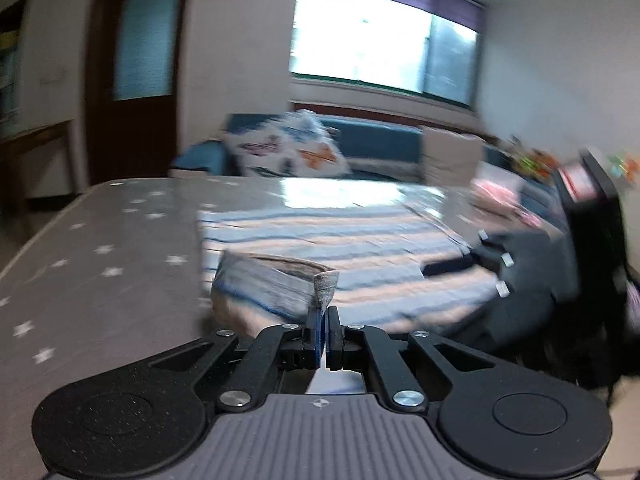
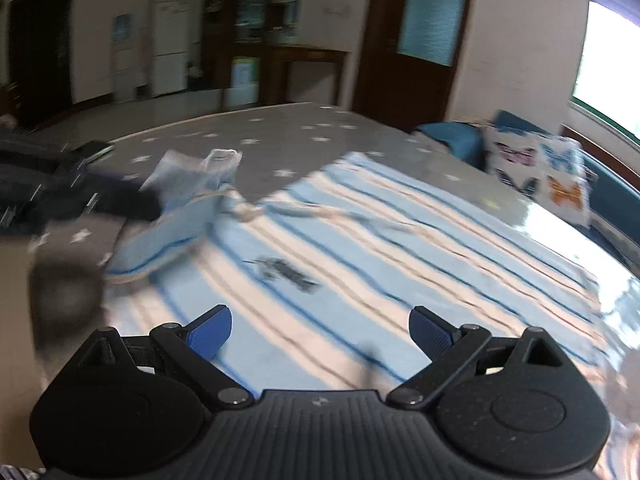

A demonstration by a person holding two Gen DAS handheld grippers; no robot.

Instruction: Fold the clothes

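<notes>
The striped shirt (image 2: 380, 240) lies spread on the counter (image 1: 100, 240). The left tool (image 1: 325, 320) is clamped on its sleeve cuff (image 1: 325, 286), lifting it for a fold. The right tool (image 2: 320, 330) hovers with jaws wide, empty. Next, the sleeve needs carrying inward across the shirt's body.

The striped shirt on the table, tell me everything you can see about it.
The striped shirt is a soft knit-looking garment with light blue, pale pink-white and thin dark blue stripes, and a small dark print on its body. It lies spread mostly flat on the grey star-patterned tablecloth. One sleeve is lifted off the body: the left gripper is shut on its ribbed grey cuff. The right gripper hangs open over the body, holding nothing. Motion blur hides finer detail.
</notes>
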